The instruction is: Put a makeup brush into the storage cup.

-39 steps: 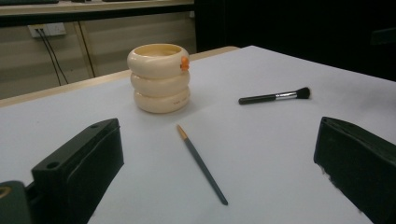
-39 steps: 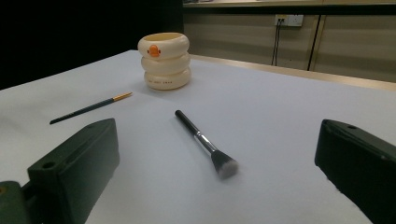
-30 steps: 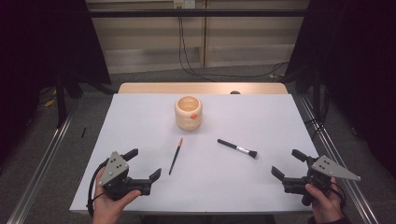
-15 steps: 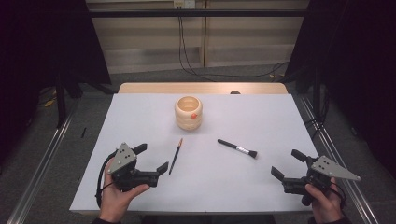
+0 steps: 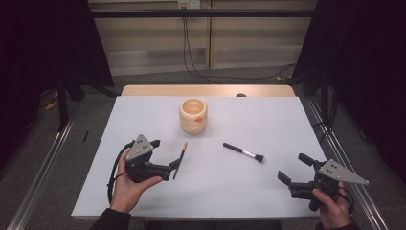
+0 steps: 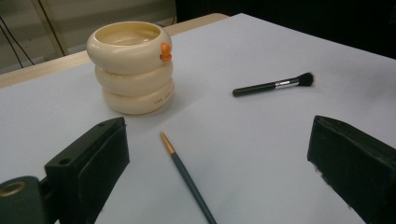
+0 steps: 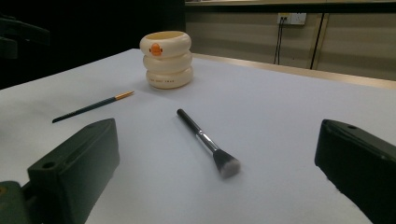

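So on the white table (image 5: pixel 268 191) there's a cream cup (image 5: pixel 193 116) made of three stacked rings, upright near the far edge, with a little orange beak on one side. A black makeup brush (image 5: pixel 243 152) lies flat to its near right, well apart from it, bristles pointing toward the near-right corner.

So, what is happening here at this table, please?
A person holds a gripper in each hand. The left tool is open and reaches toward the thin brush, which lies between its jaws on the white table, not yet gripped. The right tool is open too, near the table's front edge. The black makeup brush lies flat in front of it, untouched. The cream holder stands upright farther back.
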`<state>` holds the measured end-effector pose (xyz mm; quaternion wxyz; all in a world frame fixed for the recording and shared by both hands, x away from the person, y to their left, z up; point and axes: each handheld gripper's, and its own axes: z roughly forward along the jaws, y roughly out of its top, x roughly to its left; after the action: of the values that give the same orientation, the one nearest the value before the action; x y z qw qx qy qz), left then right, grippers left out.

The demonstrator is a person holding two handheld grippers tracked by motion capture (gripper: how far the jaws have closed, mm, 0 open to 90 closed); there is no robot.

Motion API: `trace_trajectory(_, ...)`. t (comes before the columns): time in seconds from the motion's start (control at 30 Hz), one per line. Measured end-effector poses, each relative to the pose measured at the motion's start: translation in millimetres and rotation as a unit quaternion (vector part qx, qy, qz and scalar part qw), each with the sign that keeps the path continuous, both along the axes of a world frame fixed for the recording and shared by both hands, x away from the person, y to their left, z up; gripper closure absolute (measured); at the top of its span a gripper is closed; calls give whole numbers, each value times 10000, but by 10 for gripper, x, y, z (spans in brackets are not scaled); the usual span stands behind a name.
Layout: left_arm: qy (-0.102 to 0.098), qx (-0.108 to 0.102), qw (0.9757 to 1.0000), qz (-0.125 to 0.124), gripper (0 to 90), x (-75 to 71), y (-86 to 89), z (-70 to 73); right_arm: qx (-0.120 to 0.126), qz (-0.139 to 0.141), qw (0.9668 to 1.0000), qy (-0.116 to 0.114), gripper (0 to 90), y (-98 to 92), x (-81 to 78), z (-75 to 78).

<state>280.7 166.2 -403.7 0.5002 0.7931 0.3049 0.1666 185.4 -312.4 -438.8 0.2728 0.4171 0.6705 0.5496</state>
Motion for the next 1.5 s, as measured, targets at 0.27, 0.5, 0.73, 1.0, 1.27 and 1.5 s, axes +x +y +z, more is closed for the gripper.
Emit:
trace_trajectory(0.27, 216, 258, 9994, 2, 62, 152, -67, -20, 3, 13, 10000, 29, 0, -3, 4, -4)
trace_trajectory(0.5, 419, 366, 9984, 17, 46, 277, -129, -12, -19, -1, 10000, 3, 0, 5, 5, -4)
trace_trajectory(0.73, 429, 689, 9967, -11, 66, 374, -206, 20, -8, 12, 10000, 24, 0, -5, 6, -4)
trace_trajectory(1.0, 762, 876, 9932, 29, 115, 532, -273, 8, -16, 5, 10000, 7, 0, 2, 8, -4)
trace_trajectory(1.27, 1161, 1156, 9865, 25, 97, 702, -345, -57, -5, 12, 10000, 14, 0, 7, 9, -4)
trace_trajectory(1.5, 1561, 1411, 9776, -23, 144, 801, -421, -101, 6, 57, 10000, 41, 0, 5, 14, -7)
